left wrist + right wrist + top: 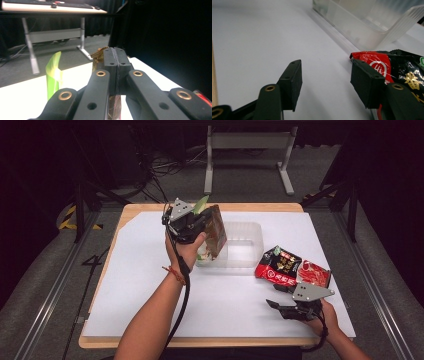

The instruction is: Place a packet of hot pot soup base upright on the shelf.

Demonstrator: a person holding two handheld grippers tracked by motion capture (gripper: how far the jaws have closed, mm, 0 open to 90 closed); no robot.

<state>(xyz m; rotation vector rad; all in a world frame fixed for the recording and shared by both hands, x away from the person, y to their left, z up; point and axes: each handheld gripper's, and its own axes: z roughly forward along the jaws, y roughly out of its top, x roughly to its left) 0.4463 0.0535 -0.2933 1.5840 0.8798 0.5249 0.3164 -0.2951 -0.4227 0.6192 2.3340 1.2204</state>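
My left gripper (pixel 204 221) is shut on the top edge of a brown snack packet (pixel 216 234), which hangs upright over the left end of a clear plastic bin (pixel 250 245). In the left gripper view the jaws (pixel 115 53) are pressed together on the packet's crinkled edge (pixel 100 53). A green packet's edge (pixel 53 72) stands beside it. My right gripper (pixel 273 303) rests low near the table's front right with its jaws open (pixel 325 77) and nothing between them. A red and black packet (pixel 402 67) lies just beside its right jaw.
Two red and black packets (pixel 279 267) (pixel 314 273) lie right of the bin on the white sheet (pixel 150 285). The bin's clear wall (pixel 367 27) stands beyond the right gripper. A metal desk frame (pixel 247 142) stands on the floor behind the table.
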